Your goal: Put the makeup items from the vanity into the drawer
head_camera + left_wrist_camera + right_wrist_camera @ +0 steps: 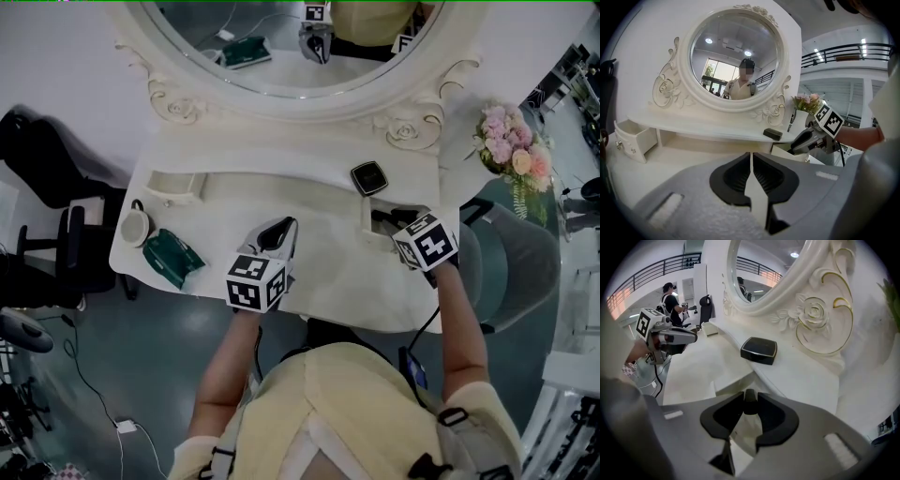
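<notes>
At the worktop's right end, the right hand-held gripper pinches a slim dark item, perhaps lipstick, above the open drawer; a clean release should follow. Meanwhile the left hand-held gripper is closed, empty. One black compact lies on the shelf.

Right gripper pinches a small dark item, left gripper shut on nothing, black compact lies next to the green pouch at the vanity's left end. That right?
Not the compact. The head view shows the black compact on the raised shelf under the mirror, toward its right side, far from the green pouch at the left end. The rest holds.
</notes>
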Demonstrator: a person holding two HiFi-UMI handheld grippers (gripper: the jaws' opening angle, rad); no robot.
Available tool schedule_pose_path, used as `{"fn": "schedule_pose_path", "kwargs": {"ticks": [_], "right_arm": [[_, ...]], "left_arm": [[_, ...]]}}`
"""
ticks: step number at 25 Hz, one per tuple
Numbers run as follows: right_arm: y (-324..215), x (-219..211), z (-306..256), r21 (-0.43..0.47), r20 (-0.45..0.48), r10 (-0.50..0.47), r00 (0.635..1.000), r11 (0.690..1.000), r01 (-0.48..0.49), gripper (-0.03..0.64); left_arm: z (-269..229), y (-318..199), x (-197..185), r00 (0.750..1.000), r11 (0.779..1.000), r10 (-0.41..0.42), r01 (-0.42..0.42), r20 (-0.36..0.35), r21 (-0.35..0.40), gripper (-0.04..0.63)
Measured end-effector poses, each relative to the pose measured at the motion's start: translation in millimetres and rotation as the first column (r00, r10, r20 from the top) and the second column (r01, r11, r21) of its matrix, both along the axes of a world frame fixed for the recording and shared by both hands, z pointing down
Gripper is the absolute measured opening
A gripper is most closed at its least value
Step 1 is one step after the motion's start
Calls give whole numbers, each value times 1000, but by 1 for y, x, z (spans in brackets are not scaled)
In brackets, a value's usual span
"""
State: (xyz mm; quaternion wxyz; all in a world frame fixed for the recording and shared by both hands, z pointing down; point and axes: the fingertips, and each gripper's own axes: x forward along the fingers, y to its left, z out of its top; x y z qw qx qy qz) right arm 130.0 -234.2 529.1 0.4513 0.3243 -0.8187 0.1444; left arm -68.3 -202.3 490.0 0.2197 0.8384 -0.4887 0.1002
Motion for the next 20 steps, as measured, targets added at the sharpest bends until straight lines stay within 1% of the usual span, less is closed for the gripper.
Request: {"fn": "schedule_pose_path", "kwargs": {"ticks": [5,7,11,15,20], "right_arm": [[2,0,1,-35,-14,-11,1000,999,11,99],[1,-1,-1,-25,-17,-19,1000,1000,18,100],[-3,-9,-10,1,23,-27,999,1000,27,113],[3,-8,-10,-8,11,-37,999,999,37,123],[3,-11,-22,28,52,-2,999,1000,1,123]], "left_arm": [[0,-9,6,1000,1000,10,-10,2,-1,9],[1,-13,10,1000,1000,7,-7,-6,-2,9],[3,-19,14,1000,1000,3,-3,-14,1,9],[6,-14,13,1000,1000,7,-7,-29,-12,9],[1,-19,6,999,1000,11,-11,-39,3,9]]}}
